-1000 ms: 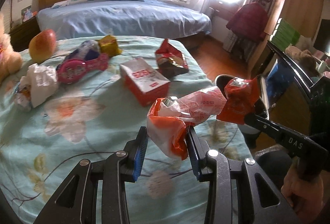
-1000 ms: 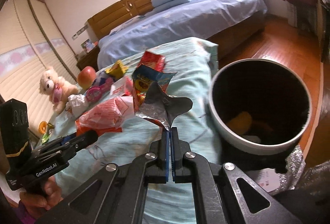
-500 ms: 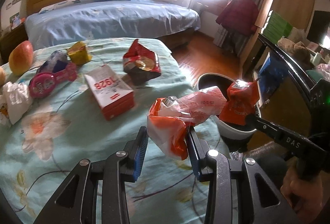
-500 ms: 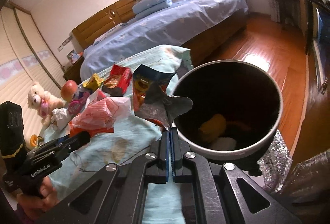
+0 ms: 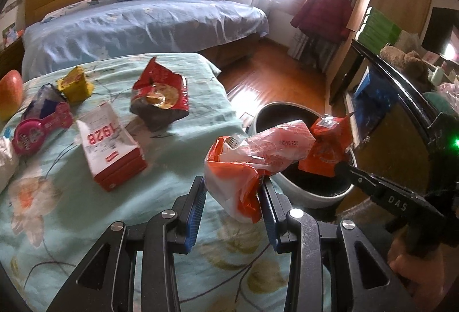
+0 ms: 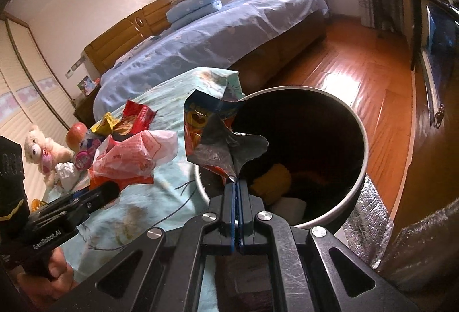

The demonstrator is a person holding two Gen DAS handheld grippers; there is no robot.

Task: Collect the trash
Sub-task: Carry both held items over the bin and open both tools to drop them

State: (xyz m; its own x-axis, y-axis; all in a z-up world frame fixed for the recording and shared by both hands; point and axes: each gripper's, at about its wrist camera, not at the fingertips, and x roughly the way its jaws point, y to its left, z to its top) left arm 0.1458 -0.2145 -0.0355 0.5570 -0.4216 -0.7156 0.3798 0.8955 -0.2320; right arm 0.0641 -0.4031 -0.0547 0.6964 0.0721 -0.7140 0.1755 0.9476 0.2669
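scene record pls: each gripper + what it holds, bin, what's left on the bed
left gripper: shut on orange-white bag
right gripper: shut on foil wrapper, at the bin's rim
bin: open, some trash inside
on bed: red box, red packet, yellow wrapper, pink toy, apple

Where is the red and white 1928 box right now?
In the left wrist view, the 1928 box lies left of centre on the floral bedspread, between the pink toy and the red snack bag.
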